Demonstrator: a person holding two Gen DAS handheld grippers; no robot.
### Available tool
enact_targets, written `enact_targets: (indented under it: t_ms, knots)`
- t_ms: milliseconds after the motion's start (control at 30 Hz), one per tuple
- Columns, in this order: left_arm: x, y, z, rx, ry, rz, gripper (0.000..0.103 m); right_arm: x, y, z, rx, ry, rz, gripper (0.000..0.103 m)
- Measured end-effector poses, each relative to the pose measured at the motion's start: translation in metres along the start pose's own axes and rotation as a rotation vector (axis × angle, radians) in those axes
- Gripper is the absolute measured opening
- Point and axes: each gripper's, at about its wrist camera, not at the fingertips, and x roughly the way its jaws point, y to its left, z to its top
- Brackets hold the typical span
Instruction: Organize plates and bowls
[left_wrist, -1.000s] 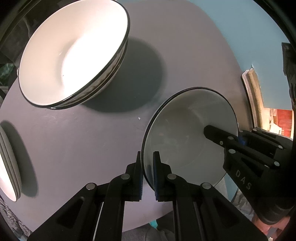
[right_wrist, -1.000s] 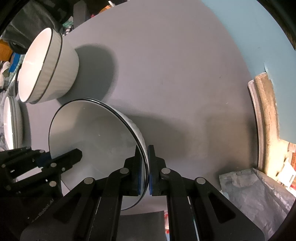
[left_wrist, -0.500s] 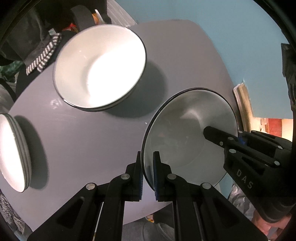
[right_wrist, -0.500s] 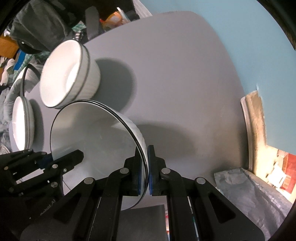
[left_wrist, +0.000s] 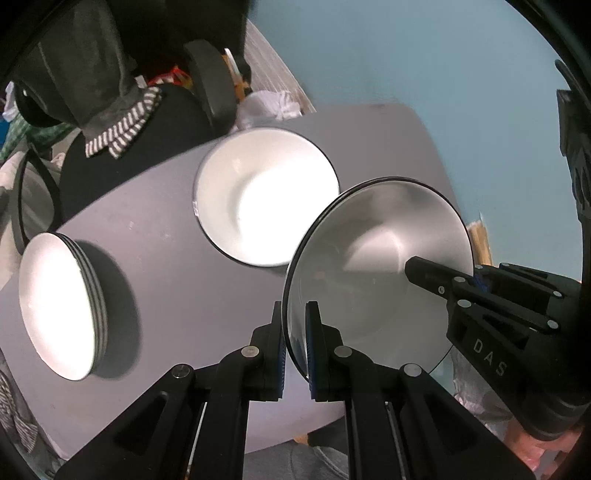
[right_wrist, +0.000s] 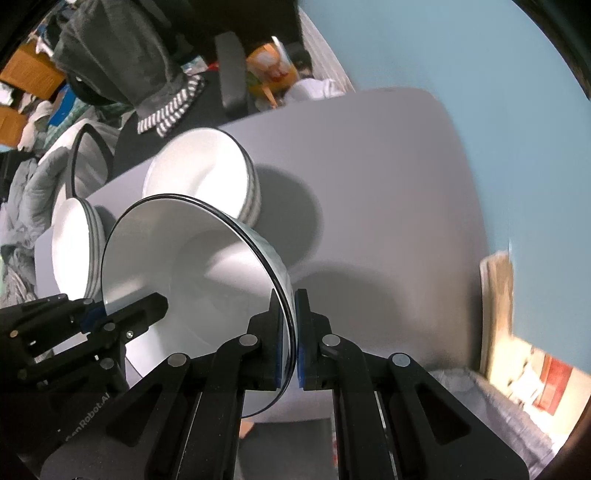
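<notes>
white bowl is hanging above the grey tabletop, left gripper and right gripper clamping opposite rims; next, lowering it into the stacked bowls.

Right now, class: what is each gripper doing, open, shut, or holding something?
Left gripper: shut on the rim of the held bowl.
Right gripper: shut on the opposite rim of the same bowl.

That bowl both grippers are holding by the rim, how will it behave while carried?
The bowl looks rigid and glazed, so probably slippery against the pads. The left gripper and right gripper pinch only its thin rim on opposite sides, so it may pivot. Likely ceramic: breakable if dropped on the table.
</notes>
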Motion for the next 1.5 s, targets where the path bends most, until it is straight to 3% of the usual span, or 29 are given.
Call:
enact_targets:
  t_ms: [200, 600, 1267, 1500]
  knots:
    - [-0.008, 0.016, 0.015, -0.022, -0.034, 0.031, 0.009, 0.006, 0.014, 0.027, -0.043, 0.004, 0.034, 0.006]
    - [0.008, 0.045, 0.045, -0.12, -0.031, 0.022, 0.009, 0.024, 0.035, 0.075, -0.116, 0.026, -0.002, 0.006]
    - [0.032, 0.063, 0.051, -0.209, 0.015, 0.046, 0.009, 0.051, 0.048, 0.09, -0.216, 0.098, -0.022, 0.006]
    - [0.033, 0.063, 0.052, -0.206, 0.017, 0.045, 0.009, 0.051, 0.05, 0.092, -0.242, 0.112, -0.019, 0.012]
